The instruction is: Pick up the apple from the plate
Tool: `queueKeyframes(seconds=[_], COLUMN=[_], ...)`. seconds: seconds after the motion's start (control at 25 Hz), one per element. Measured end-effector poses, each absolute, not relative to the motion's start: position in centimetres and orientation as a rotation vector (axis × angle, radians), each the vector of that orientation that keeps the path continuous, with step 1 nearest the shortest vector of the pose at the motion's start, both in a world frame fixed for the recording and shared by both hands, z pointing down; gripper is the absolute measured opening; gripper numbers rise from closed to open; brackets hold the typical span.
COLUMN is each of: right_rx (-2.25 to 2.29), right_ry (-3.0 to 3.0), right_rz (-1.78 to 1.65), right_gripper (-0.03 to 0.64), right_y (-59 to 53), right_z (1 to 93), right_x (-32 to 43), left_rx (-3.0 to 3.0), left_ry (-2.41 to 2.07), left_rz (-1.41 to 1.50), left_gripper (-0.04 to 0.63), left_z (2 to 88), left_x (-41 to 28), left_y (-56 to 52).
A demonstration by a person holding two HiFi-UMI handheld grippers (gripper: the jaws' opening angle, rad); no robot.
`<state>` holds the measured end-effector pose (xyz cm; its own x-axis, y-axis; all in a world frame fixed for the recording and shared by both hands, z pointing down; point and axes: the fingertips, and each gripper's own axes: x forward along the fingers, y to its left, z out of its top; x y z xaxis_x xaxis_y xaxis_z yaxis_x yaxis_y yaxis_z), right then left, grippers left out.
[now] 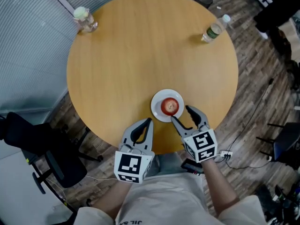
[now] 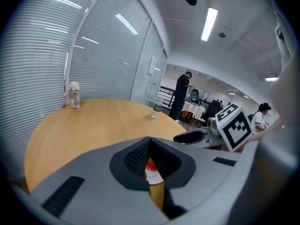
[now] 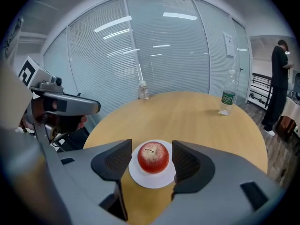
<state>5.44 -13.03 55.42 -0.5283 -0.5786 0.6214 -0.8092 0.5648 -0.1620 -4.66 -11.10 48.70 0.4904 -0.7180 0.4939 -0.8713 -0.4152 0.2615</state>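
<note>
Here the apple [image 3: 153, 156] sits just ahead of the right gripper [image 3: 151, 159], fingers [image 3: 114, 161] apart.

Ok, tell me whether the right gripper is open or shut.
Open. The right gripper has its jaws apart, with gaps either side of the apple on the plate.

A round red apple [image 3: 153, 157], flecked pale at the top, is seen on a small round white plate [image 3: 150, 180]; the round wooden bench [image 1: 140, 55] is coloured honey-tan; the grey left tongs [image 1: 149, 122] and grey right tongs [image 1: 180, 113] are marked with black-and-white squares.
</note>
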Motion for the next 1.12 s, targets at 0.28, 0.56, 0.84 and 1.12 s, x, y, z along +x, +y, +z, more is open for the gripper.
queueKeyframes(seconds=[0.28, 0.56, 0.84, 1.12], right_rx=[1.063, 1.027, 1.003, 0.978], right_ry=[-2.229, -2.183, -2.155, -2.133], right_rz=[0.604, 0.599, 0.572, 0.593], right_gripper=[0.330, 0.354, 0.359, 0.370], right_y=[-13.3, -13.9, -14.1, -14.4], right_z=[58.1, 60.4, 61.6, 63.2], right_x=[4.8, 4.2, 3.6, 3.2], left_rx=[2.226, 2.187, 2.164, 2.131], left_ry=[-1.316, -1.311, -1.316, -1.293], left_rz=[0.417, 0.427, 0.420, 0.448], left_gripper=[0.002, 0.002, 0.002, 0.002], left_z=[49.6, 50.6, 50.9, 51.9], left_x=[-5.3, -5.9, -6.6, -7.1], left_y=[-11.5, -11.5, -11.6, -11.0])
